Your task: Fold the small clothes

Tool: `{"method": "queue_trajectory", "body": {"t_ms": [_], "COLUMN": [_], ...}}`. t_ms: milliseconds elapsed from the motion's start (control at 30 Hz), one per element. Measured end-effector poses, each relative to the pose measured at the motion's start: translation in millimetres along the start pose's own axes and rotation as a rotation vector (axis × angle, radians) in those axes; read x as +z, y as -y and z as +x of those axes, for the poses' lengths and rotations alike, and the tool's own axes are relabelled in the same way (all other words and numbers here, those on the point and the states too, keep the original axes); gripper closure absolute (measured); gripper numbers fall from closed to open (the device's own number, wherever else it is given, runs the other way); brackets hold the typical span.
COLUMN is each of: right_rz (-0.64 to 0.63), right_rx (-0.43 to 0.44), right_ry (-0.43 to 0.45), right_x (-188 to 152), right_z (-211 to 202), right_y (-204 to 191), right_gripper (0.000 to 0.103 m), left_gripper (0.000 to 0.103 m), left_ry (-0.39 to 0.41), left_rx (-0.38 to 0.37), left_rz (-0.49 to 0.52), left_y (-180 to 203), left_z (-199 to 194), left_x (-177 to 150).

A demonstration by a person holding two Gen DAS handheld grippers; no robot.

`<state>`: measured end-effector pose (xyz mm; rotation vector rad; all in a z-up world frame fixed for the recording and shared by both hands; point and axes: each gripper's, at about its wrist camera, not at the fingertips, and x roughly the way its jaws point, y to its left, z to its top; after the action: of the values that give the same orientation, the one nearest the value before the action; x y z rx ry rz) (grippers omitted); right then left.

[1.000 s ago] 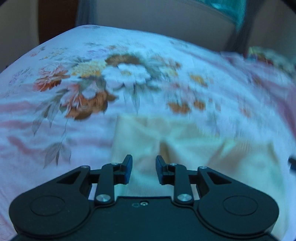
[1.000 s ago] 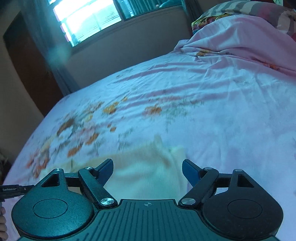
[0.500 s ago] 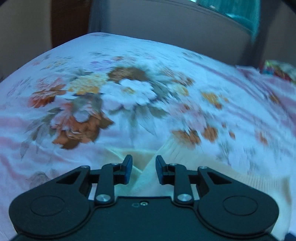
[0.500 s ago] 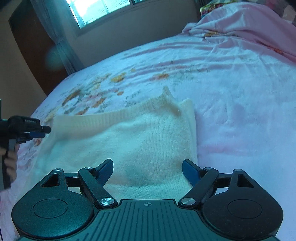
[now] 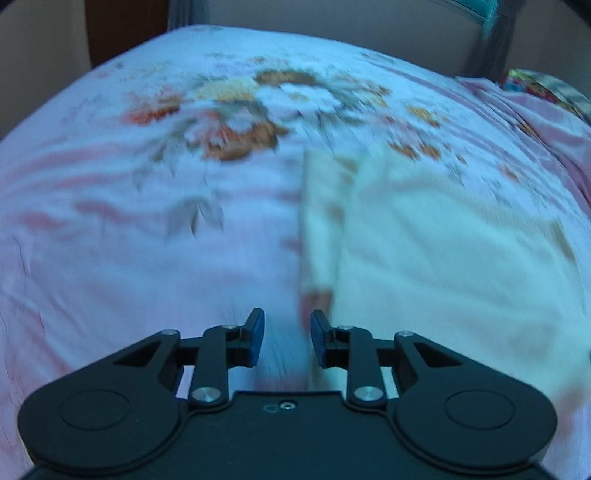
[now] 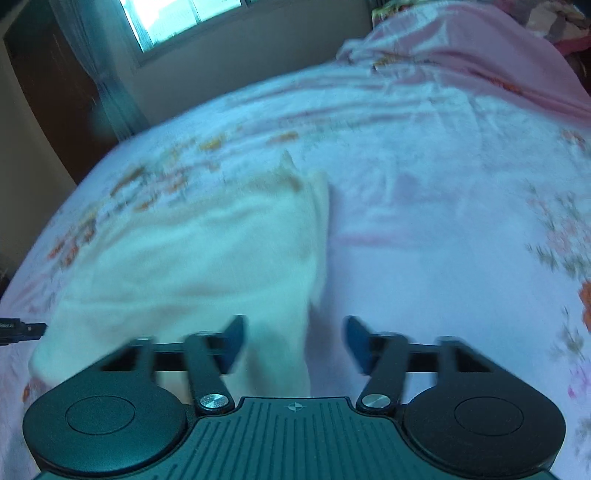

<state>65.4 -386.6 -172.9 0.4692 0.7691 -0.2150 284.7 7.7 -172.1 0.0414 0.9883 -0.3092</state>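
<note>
Fingers of the left gripper (image 5: pixel 284 332) stand slightly apart with nothing pinched; between their blue pads only blurred bedsheet (image 5: pixel 110 258) shows, and the left edge of the cream knitted garment (image 5: pixel 443 266) lies just beside the right pad, toward 1 o'clock; fingers of the right gripper (image 6: pixel 293 341) are spread wider and closing, with the garment's (image 6: pixel 192 266) near right corner lying between them, the pads not yet pressing on it as far as the blur allows; the garment is a soft, pale, roughly rectangular fold with a ribbed-looking edge and a small point sticking up at its far corner; it lies flat on the bed; the sheet (image 6: pixel 443 258) is thin, lightly wrinkled pinkish-white cotton printed with orange and white flowers; a rumpled pink blanket (image 6: pixel 480 55) is heaped at 1 o'clock in the right wrist view; a bright window (image 6: pixel 177 18) and grey curtain (image 6: pixel 99 74) stand at 11 o'clock beside a dark wooden door (image 6: pixel 48 92).
</note>
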Motion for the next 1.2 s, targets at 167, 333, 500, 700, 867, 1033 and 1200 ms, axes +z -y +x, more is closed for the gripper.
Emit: {"method": "queue_trajectory", "body": {"t_ms": [167, 333, 500, 700, 867, 1033, 1200], "right_rz": [0.008, -0.007, -0.025, 0.007, -0.015, -0.012, 0.0], "right_rx": [-0.004, 0.054, 0.109, 0.108, 0.108, 0.123, 0.121], "right_ry": [-0.037, -0.052, -0.038, -0.086, -0.074, -0.085, -0.089], "right_x": [-14, -19, -19, -23, -21, -19, -19], "right_z": [-3, -8, -17, -6, -11, -9, -7], "right_y": [6, 0, -10, -3, -11, -13, -10], "right_gripper": [0.052, 0.096, 0.098, 0.097, 0.097, 0.097, 0.097], "left_gripper": [0.093, 0.102, 0.102, 0.103, 0.103, 0.085, 0.033], "left_ry": [0.013, 0.071, 0.094, 0.079, 0.071, 0.063, 0.067], "left_rx": [-0.019, -0.032, -0.07, -0.066, -0.086, -0.05, -0.096], "left_rz": [0.025, 0.03, 0.076, 0.028, 0.028, 0.016, -0.101], "left_y": [10, 20, 30, 19, 19, 18, 3], "left_z": [-2, -16, -26, -24, -27, -24, -26], "left_x": [-22, -29, -31, -39, -50, -43, -38]}}
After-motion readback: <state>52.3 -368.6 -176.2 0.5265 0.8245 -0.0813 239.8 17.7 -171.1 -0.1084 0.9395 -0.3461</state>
